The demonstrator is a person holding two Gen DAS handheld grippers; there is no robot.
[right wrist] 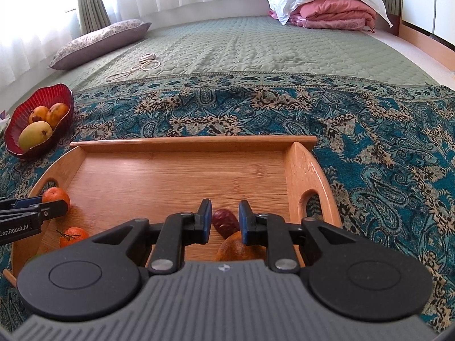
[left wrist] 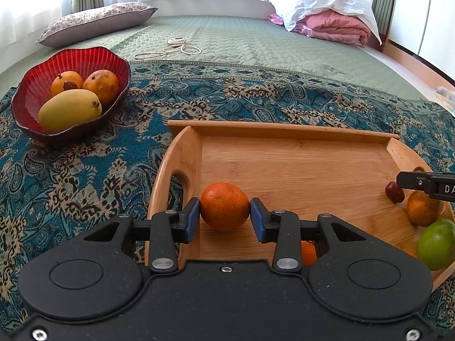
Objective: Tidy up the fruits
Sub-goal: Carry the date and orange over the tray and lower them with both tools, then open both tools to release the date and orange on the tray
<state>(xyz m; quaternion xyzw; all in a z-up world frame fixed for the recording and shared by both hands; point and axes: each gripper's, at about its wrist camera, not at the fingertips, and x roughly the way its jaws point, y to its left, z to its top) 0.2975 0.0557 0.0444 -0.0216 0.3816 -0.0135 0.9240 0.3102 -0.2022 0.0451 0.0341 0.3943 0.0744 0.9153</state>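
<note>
A wooden tray (left wrist: 298,153) lies on the patterned cloth. My left gripper (left wrist: 224,217) is shut on an orange tangerine (left wrist: 224,210) at the tray's left end; the pads touch both its sides. My right gripper (right wrist: 225,220) stands around a dark red date (right wrist: 224,223), with small gaps beside the pads. A brownish orange fruit (right wrist: 239,247) lies just under it. Another tangerine (right wrist: 73,236) and a green fruit (left wrist: 436,244) also lie in the tray. A red bowl (left wrist: 37,79) at the left holds a yellow mango (left wrist: 68,109) and two orange fruits.
The tray sits on a teal paisley cloth (right wrist: 369,142) over a green quilted bed. A white cord (left wrist: 170,48) lies on the quilt. A pillow (left wrist: 93,21) is at the back left, folded pink bedding (left wrist: 335,25) at the back right.
</note>
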